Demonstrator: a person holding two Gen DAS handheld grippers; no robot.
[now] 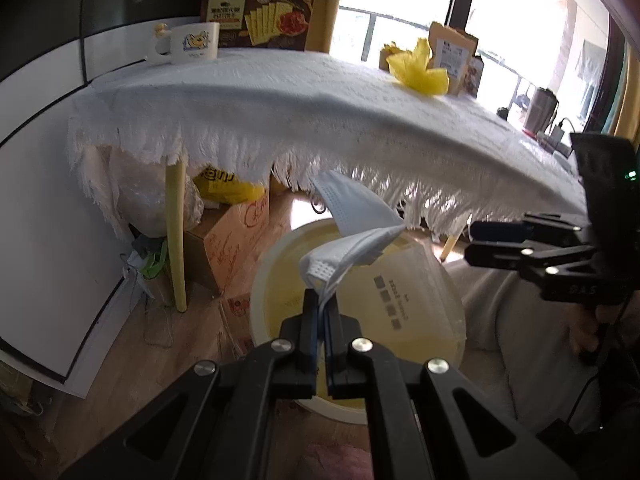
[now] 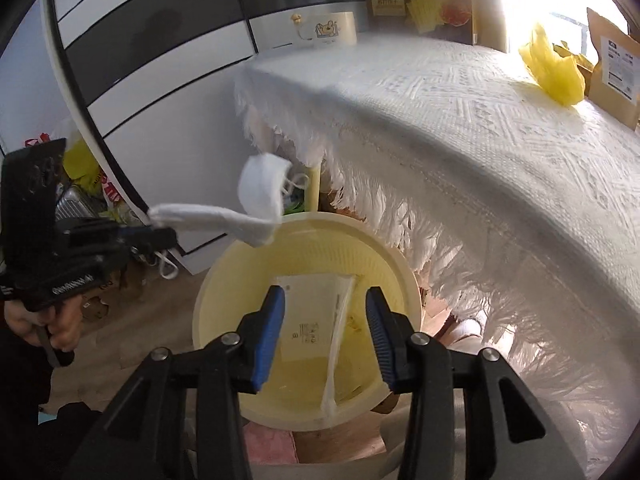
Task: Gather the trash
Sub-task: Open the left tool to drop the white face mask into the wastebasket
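The print on the flat packet [image 2: 316, 320] in the yellow bin [image 2: 224, 280] is too small to be read. The bin's near rim is hidden behind the right tool [image 2: 326, 312]. The cracker box [image 1: 260, 12] is cut off by the top edge.

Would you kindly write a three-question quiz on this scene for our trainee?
1. True or false: the left gripper is shut on the face mask.
2. What lies inside the bin below the right gripper? A) flat packet B) mug C) yellow wrapper
3. Fill in: the right gripper's jaws stand ____, with nothing pressed between the pads.

Key: 1 true. 2 A, the packet; the mug and wrapper sit on the table. 3 open.
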